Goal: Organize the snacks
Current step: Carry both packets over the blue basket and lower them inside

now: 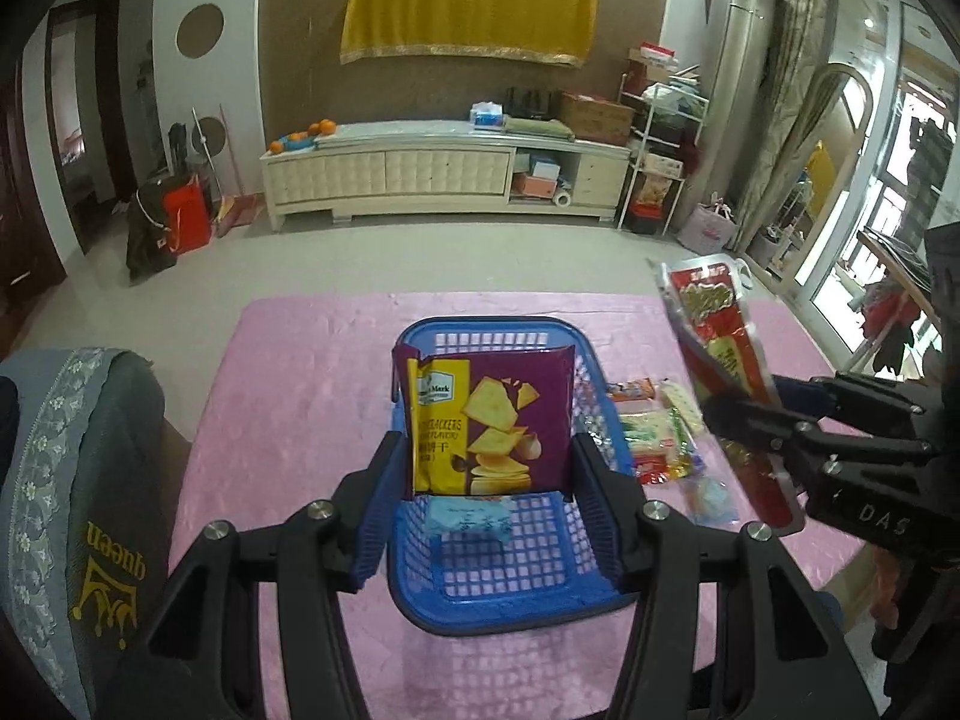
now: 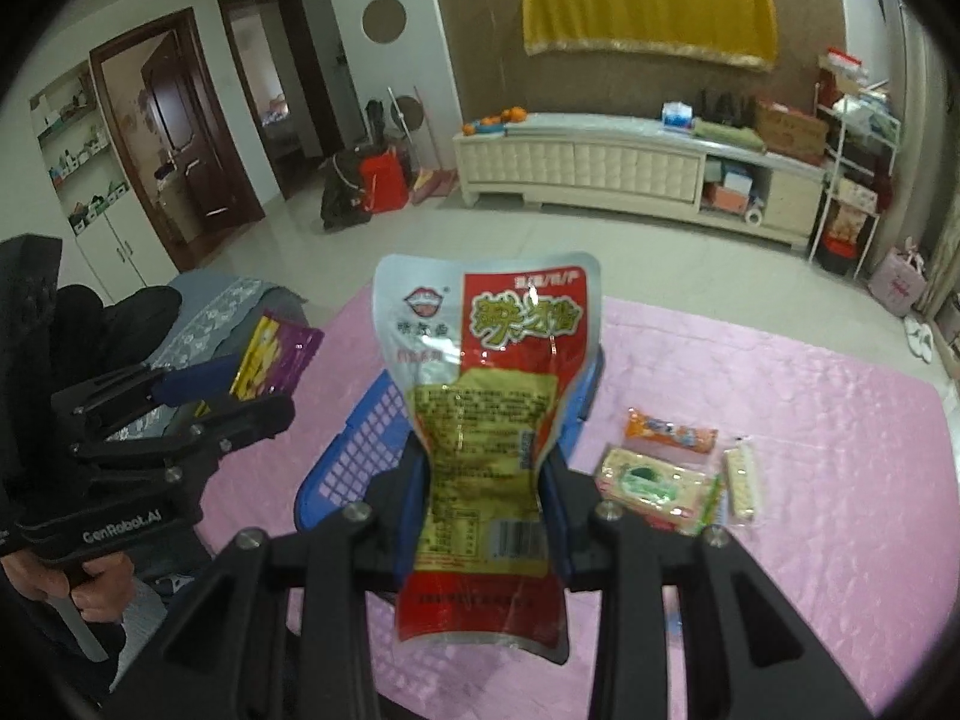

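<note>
Left gripper (image 1: 489, 480) clamped on purple foil cracker bag (image 1: 489, 420), over blue plastic lattice basket (image 1: 510, 588). Right gripper (image 2: 486, 516) pinches red-and-silver sealed pouch (image 2: 486, 414) mid-body. Both look light, crinkly, slippery; the flat edges seem the safest hold.

The right gripper (image 2: 486, 516) is clamped on a red and silver snack pouch (image 2: 486, 420), which stands upright between its blue pads. Behind the pouch a blue basket (image 2: 360, 456) sits on the pink tablecloth (image 2: 810, 420). Near the cloth's right edge lie an orange packet (image 2: 669, 432), a green and white packet (image 2: 654, 489) and a small white bar (image 2: 743, 480), close together. At the left, the left gripper (image 2: 234, 387) pinches a purple and yellow bag (image 2: 276, 360); a hand (image 2: 84, 585) grasps its handle.
</note>
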`<state>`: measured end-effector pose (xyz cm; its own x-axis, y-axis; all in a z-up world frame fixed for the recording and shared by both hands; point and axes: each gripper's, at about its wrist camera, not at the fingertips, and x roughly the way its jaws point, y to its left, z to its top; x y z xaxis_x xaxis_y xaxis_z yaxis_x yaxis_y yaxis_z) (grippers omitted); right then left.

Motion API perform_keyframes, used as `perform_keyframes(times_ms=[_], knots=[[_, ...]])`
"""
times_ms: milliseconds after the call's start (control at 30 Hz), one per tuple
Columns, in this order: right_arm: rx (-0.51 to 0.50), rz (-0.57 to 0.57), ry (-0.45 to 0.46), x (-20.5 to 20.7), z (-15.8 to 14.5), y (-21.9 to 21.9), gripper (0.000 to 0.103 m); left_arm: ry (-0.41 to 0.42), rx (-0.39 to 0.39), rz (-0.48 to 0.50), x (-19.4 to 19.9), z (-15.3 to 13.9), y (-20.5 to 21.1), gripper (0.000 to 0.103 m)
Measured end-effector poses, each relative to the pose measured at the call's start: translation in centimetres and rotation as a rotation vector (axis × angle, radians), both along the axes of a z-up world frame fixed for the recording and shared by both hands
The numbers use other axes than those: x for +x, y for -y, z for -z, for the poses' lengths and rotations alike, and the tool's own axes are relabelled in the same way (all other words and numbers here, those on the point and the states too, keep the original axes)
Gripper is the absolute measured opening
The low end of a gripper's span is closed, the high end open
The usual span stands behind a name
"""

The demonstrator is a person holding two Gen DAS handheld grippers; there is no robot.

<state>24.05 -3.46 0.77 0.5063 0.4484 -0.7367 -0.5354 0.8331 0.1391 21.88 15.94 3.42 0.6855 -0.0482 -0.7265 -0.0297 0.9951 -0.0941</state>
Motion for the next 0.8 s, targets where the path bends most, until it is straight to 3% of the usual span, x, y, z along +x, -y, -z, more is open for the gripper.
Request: perform_keyframes(times_ms=[567, 700, 767, 800], knots=[[-0.091, 0.049, -0.211, 6.2, 7.1, -4.5, 0.042, -0.100, -0.052, -0.008, 4.8, 5.5, -3.3, 0.052], [-0.133, 0.053, -0.185, 6.3, 7.2, -5.3, 0.062, -0.109, -0.052, -0.009, 4.8, 5.9, -3.4, 0.052], [-0.142, 0.061, -0.178, 6.0, 7.1, -5.3, 0.082, -0.115, -0.048, -0.012, 4.8, 5.8, -3.4, 0.052], [-0.139, 0.064, -0.176, 5.9, 7.0, -5.2, 0.086, -0.116, -0.049, -0.013, 4.6, 5.8, -3.4, 0.052]])
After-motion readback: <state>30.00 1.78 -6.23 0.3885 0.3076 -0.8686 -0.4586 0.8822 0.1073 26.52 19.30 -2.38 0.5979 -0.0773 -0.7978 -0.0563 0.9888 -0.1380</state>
